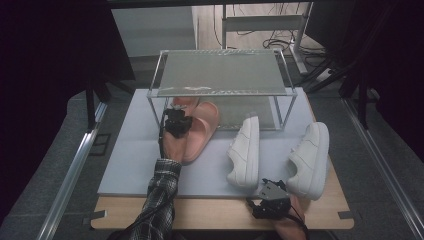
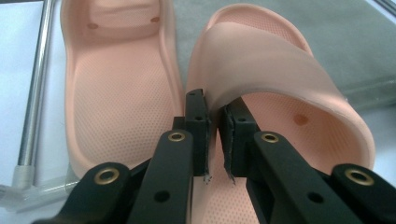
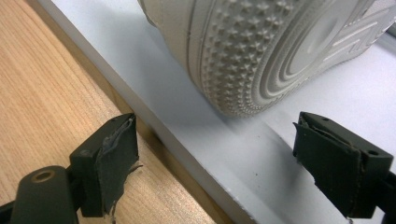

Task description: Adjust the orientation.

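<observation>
Beside the silver metal shoe rack [image 1: 220,75], the left gripper [image 2: 214,135] pinches the soft pink rubber slipper's [image 2: 280,88] strap, while the right gripper [image 3: 219,163] sits wide apart near a white leather sneaker [image 3: 261,42].

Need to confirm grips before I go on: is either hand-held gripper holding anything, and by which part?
The left hand-held gripper pinches the right pink slide by the edge of its strap. The right hand-held gripper is open, holding nothing.
</observation>
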### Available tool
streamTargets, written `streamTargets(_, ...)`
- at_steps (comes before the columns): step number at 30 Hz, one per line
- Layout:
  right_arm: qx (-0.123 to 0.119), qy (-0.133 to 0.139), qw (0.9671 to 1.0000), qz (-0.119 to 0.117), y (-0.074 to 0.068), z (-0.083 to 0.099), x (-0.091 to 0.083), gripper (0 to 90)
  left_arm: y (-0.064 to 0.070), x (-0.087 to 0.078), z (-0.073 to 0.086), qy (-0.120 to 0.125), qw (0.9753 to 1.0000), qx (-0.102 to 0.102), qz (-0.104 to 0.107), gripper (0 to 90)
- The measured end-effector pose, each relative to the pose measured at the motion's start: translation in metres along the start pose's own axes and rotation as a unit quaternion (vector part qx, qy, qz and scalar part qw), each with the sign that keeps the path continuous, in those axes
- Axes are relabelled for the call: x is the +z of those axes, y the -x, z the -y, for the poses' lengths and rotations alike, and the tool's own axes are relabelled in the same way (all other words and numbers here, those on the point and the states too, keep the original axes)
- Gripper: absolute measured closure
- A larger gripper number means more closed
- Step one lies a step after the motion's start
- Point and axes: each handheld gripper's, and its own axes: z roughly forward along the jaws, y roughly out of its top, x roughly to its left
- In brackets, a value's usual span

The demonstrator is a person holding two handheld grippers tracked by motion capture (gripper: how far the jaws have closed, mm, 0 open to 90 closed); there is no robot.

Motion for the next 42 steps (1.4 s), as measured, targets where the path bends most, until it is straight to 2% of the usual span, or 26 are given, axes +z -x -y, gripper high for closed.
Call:
streamTargets(4,0.001,0.0,1.0,0.0,0.0,0.0,0.0,14.6,0.002,0.005,0.003,-0.009,1.0,0.0,0.0,82.3)
streamTargets(9,0.0,0.0,1.0,0.0,0.0,0.0,0.0,14.6,0.0,0.006,0.004,-0.007,1.0,-0.003,0.003,81.9)
streamTargets(12,0.0,0.0,1.0,-0.001,0.0,0.0,0.0,14.5,0.0,0.004,0.003,-0.01,0.9999,0.001,0.006,76.3)
streamTargets(21,-0.002,0.0,1.0,0.0,0.0,0.0,0.0,14.5,-0.003,-0.013,0.0,-0.004,0.9995,0.019,0.024,72.8)
streamTargets(26,-0.004,-0.001,1.0,0.001,0.0,0.0,0.0,14.5,-0.006,-0.026,0.003,0.006,0.9988,0.02,0.045,72.8)
streamTargets(31,-0.004,-0.001,1.0,0.002,0.0,0.0,0.0,14.6,-0.009,-0.039,0.008,0.011,0.9975,0.03,0.062,75.9)
streamTargets(35,-0.004,-0.001,1.0,0.002,-0.001,0.0,0.0,14.6,-0.01,-0.049,0.015,0.014,0.9964,0.032,0.077,82.2)
streamTargets(39,-0.003,-0.001,1.0,0.003,-0.001,0.0,0.0,14.6,-0.011,-0.056,0.023,0.008,0.9947,0.041,0.094,88.9)
streamTargets(42,-0.003,-0.001,1.0,0.003,-0.001,0.0,0.0,14.6,-0.011,-0.061,0.03,0.003,0.9933,0.046,0.106,89.7)
